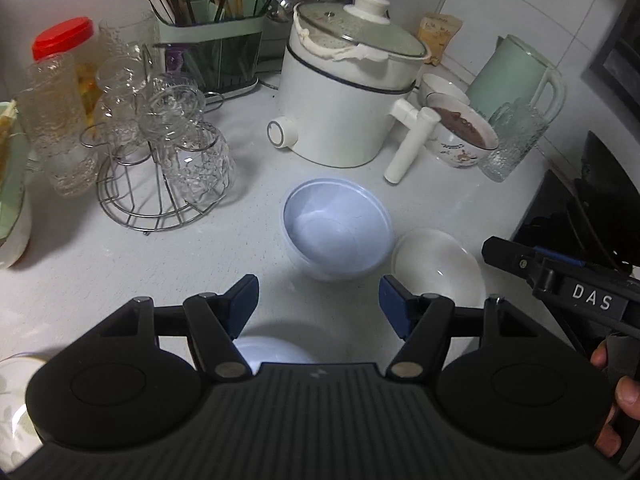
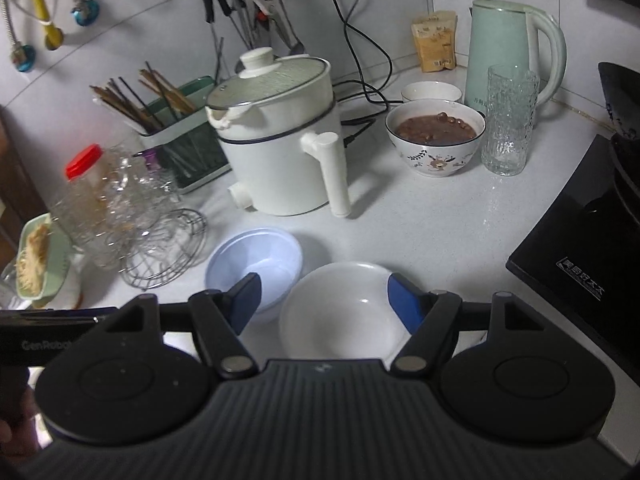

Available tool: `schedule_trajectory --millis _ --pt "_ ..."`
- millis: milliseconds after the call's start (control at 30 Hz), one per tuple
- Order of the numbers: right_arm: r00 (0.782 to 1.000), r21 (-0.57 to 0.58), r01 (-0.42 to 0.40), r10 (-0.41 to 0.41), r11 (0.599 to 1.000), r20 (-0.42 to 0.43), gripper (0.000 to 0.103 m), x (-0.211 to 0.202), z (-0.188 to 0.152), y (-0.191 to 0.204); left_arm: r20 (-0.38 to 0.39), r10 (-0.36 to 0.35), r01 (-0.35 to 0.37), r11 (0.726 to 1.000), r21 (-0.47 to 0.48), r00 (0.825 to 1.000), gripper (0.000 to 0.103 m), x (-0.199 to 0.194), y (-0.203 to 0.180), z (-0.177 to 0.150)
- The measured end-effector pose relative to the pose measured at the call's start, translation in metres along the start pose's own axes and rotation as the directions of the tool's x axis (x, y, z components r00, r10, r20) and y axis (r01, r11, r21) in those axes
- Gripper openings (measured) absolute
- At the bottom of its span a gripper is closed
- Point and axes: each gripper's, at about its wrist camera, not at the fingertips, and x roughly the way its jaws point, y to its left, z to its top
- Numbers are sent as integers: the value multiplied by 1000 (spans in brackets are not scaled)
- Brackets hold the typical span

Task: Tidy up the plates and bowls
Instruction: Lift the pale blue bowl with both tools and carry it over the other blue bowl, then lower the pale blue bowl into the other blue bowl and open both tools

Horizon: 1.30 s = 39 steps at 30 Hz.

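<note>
A pale blue bowl (image 1: pixel 338 232) (image 2: pixel 256 256) sits empty on the white counter, touching or nearly touching an empty white bowl (image 1: pixel 438 268) (image 2: pixel 344 312) on its right. My left gripper (image 1: pixel 318 292) hovers open just short of the blue bowl, with nothing between its fingers. Below it, another white dish (image 1: pixel 276 350) is partly hidden by the gripper body. My right gripper (image 2: pixel 324 284) is open above the white bowl, which lies between its fingers without the pads pressing on it. The left finger overlaps the blue bowl's rim in the right wrist view.
Behind the bowls stand a white electric pot (image 1: pixel 340 108), a wire rack of glasses (image 1: pixel 160 152), a chopstick holder (image 1: pixel 212 40), a bowl of brown food (image 2: pixel 436 140), a glass tumbler (image 2: pixel 508 120) and a green kettle (image 2: pixel 508 48). A black stove (image 2: pixel 580 272) borders the right. A patterned plate (image 1: pixel 12 400) lies lower left.
</note>
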Motion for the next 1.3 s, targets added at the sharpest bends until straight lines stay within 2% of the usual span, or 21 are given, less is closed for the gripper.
schedule_trajectory --millis 367,433,600,667,867,967,1133,1200,1300 --pt "999 -15 -28 28 999 -24 70 47 12 -8 -39 -6 4 999 -54 999 71 47 7 16" --pt "999 -16 -30 30 999 -35 63 55 11 -9 -48 -17 14 998 -68 999 71 56 8 18" --pt "998 -9 -25 24 1000 -57 60 73 9 -11 -56 -17 14 998 -67 998 70 72 9 21" --pt "997 -6 -32 31 999 -65 55 79 10 -11 -54 -11 8 998 -58 998 68 75 9 22" --pt "994 -32 -92 89 995 -63 48 100 16 2 -51 6 -10 998 -64 999 60 88 13 30" --pt "993 -54 -91 86 994 -83 43 116 19 11 -67 -7 2 997 -80 998 56 98 17 36" --pt "990 -47 -68 62 997 -130 28 142 18 14 -82 -6 -1 996 -86 997 42 114 20 41" --pt "987 -28 -70 65 997 -146 25 150 18 11 -88 -7 -1 996 -86 996 38 120 20 42" --pt "985 -13 -74 71 997 -158 15 156 17 11 -93 -25 15 995 -98 995 31 124 22 44"
